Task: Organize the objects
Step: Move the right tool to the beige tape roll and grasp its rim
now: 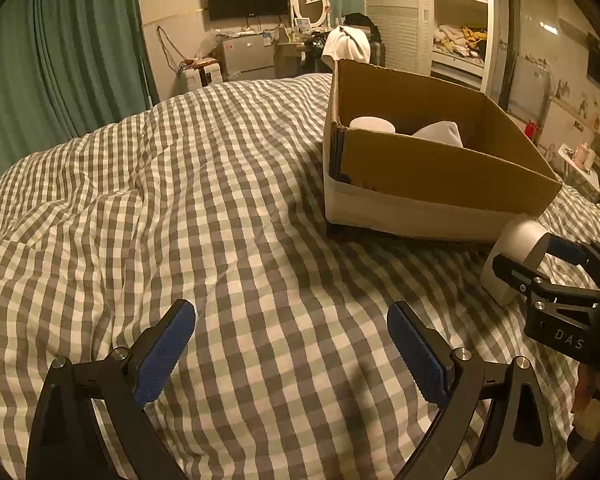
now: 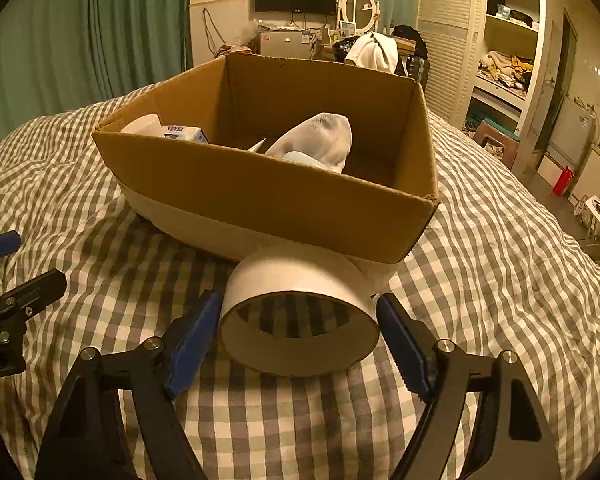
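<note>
The roll of white tape (image 2: 296, 308) lies on its side on the checked bed cover (image 2: 500, 280), just in front of the cardboard box (image 2: 284, 196) and touching its near wall. Its hollow core faces the right wrist camera. The right tongs (image 2: 300, 334) sit around the roll, one blue pad (image 2: 192, 344) on each side. The left pad touches the roll's edge, and the right pad is at its rim, so the tongs look closed onto the roll, though how firmly I cannot tell.

From the left wrist view, the same roll (image 1: 512, 256) shows at the far right beside the box corner (image 1: 420, 184), with the right tongs (image 1: 540, 260) around it. The left tongs (image 1: 290, 344) are spread wide over bare bed cover (image 1: 220, 200), holding nothing, well to the left of the roll.

Inside the box lie a white sock (image 2: 320, 142), a small tissue pack (image 2: 182, 133) and another white item (image 2: 142, 124) in the left corner.
</note>
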Motion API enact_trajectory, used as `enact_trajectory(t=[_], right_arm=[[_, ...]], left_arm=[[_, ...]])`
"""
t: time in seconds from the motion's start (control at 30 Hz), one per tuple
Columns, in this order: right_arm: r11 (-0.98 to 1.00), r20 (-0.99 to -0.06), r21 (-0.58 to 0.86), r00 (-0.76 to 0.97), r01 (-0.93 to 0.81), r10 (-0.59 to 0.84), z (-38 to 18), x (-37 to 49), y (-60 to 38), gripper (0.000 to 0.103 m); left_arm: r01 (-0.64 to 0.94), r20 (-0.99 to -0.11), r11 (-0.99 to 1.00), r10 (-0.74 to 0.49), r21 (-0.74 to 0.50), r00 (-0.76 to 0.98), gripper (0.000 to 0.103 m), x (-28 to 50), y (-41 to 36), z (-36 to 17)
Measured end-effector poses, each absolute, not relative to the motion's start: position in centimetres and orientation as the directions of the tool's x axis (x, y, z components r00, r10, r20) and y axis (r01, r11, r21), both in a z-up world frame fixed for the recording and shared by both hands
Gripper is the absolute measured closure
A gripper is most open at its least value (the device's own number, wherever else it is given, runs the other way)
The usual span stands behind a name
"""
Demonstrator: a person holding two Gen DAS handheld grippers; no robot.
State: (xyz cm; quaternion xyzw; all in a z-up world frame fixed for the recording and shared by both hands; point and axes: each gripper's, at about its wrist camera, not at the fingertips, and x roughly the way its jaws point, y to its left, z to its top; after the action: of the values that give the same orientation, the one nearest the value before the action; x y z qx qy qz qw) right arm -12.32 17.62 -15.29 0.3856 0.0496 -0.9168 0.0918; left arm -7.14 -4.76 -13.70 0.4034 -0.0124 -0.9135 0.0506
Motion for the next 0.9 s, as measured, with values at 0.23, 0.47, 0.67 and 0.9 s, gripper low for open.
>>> enact_trajectory(t=[0.23,0.47,0.67,0.9], right_arm=[[-0.971,-0.720,0.013,-0.672,0.238,-0.174,-14.2,-11.6,17.5,0.024],[-0.965,-0.713,0.021,-0.673,0.262,-0.199,-12.7,-10.5,17.4,0.024],[-0.962,-0.686,0.024,-0.695,0.273,-0.214,-10.5,-9.6,17.3,0.024],[-0.956,-0.618,0.044,-0.743,0.292,-0.255,-6.7,-8.2,17.6,0.024]], left_arm=[[0.097,-0.735,-0.993,-0.110,0.061,-0.669,0.004,-7.2,-5.0,-13.6],[0.104,-0.713,-0.992,-0.127,0.077,-0.690,0.004,-6.6,-4.7,-12.6],[0.103,-0.696,-0.993,-0.109,0.050,-0.710,0.004,-6.0,-4.5,-10.8],[0.080,-0.674,-0.997,-0.054,-0.007,-0.737,0.004,-6.5,-5.0,-7.4]])
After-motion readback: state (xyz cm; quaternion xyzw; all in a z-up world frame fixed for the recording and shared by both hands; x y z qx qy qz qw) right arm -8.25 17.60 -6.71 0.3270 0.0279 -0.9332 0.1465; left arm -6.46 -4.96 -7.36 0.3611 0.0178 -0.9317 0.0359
